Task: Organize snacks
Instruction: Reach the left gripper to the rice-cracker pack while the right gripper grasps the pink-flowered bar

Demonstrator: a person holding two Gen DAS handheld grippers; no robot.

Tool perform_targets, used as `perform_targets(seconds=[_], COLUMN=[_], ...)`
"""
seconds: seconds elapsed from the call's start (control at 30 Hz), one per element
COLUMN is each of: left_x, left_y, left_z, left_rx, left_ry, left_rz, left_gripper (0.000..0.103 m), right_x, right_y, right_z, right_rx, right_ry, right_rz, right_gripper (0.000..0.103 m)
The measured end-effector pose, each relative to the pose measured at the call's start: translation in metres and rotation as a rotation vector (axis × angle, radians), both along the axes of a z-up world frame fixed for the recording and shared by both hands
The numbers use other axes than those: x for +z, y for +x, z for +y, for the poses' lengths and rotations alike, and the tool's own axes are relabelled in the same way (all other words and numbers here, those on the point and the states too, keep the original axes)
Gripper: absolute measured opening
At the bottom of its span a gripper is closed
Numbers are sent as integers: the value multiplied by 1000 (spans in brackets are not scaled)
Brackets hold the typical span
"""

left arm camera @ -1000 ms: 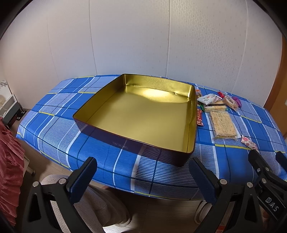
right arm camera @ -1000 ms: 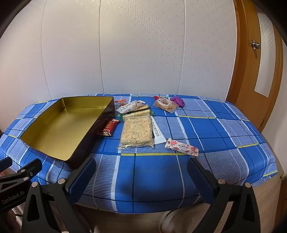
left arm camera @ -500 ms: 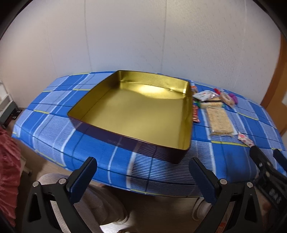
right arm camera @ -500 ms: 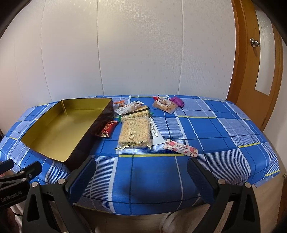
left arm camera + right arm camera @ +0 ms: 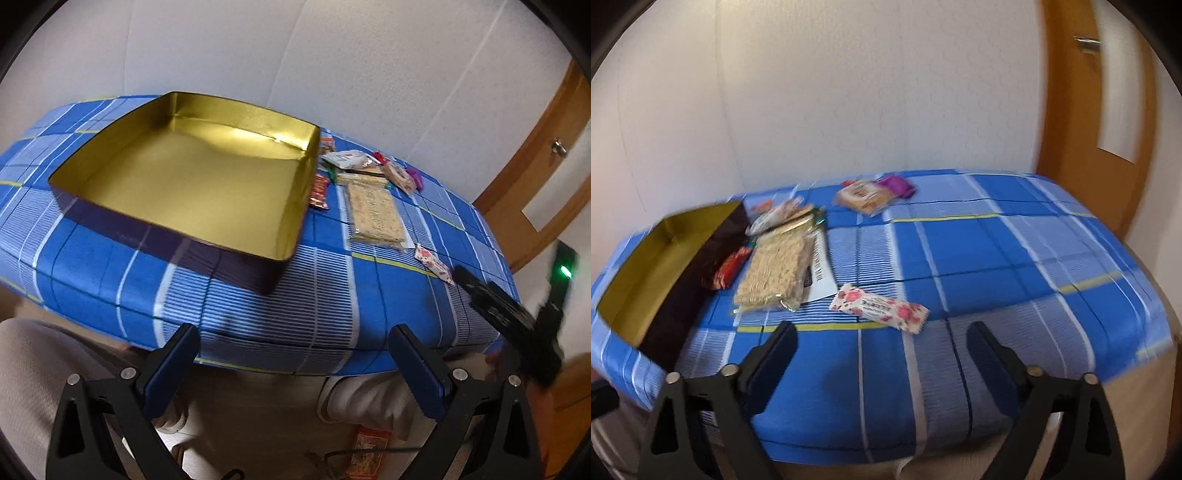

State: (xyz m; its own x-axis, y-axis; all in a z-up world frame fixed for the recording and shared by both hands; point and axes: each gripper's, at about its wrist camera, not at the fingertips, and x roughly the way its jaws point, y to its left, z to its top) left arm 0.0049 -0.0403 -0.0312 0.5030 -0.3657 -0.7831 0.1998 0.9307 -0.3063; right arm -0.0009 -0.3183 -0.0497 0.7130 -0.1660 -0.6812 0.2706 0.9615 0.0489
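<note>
Two wide-apart fingers of the left gripper point(image 5: 293, 350) hang empty before the gold tin point(image 5: 192, 177); snacks beside it blur. Right view: right gripper point(image 5: 881, 345), jaws closing on nothing, near the floral-wrapped bar point(image 5: 879, 307); tin cut off.

Tin at the left, snacks spread beside it on the table.

The square gold-lined metal tin point(image 5: 192, 181) lies on the blue plaid tablecloth point(image 5: 997, 258) at the frame's left. Just right of it lies the small red snack packet point(image 5: 733, 266), then the large clear-wrapped cracker pack point(image 5: 774, 271). The pink floral-wrapped bar point(image 5: 879, 307) lies nearer the lower centre, and the purple-wrapped sweet point(image 5: 897, 184) behind.
</note>
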Motion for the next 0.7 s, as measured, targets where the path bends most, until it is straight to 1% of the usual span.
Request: perform_targets(seconds=[0.03, 0.1, 0.17, 0.23, 0.27, 0.3, 0.33, 0.37, 0.4, 0.43, 0.5, 0.63, 0.7], left_x=[0, -1, -3, -6, -8, -8, -9, -9, -8, -8, -6, -1, 2], left_y=[1, 4, 8, 11, 12, 14, 14, 15, 14, 14, 16, 26, 32], left_z=[-5, -8, -10, -8, -9, -10, -11, -12, -13, -14, -19, -38, -50], left_rx=[-22, -48, -45, -33, -31, -28, -26, -27, -29, -28, -33, -69, -94], left_ry=[12, 30, 28, 15, 6, 6, 10, 16, 23, 30, 49, 75, 81], left_rz=[8, 32, 56, 74, 81, 86, 87, 87, 82, 78, 66, 43, 27], left_gripper=[103, 103, 103, 103, 103, 103, 103, 103, 103, 103, 103, 103, 103], right_x=[-2, -9, -13, -18, -21, -26, -30, -36, -39, -38, -39, -41, -42], right_y=[8, 27, 42, 54, 60, 65, 68, 73, 75, 73, 69, 57, 54], right_z=[-1, -2, -10, -15, -17, -19, -23, -30, -34, -36, -38, -40, -37], right_rx=[47, 165, 235, 272, 282, 289, 296, 300, 291, 274, 261, 243, 232], right_ry=[-7, -57, 4, 20, 13, 19, 49, 112, 140, 142, 162, 226, 217], right_rz=[24, 79, 113, 126, 141, 162, 177, 196, 207, 186, 190, 167, 157], right_gripper=[89, 75, 72, 72, 71, 64, 60, 53, 48, 48, 48, 48, 48])
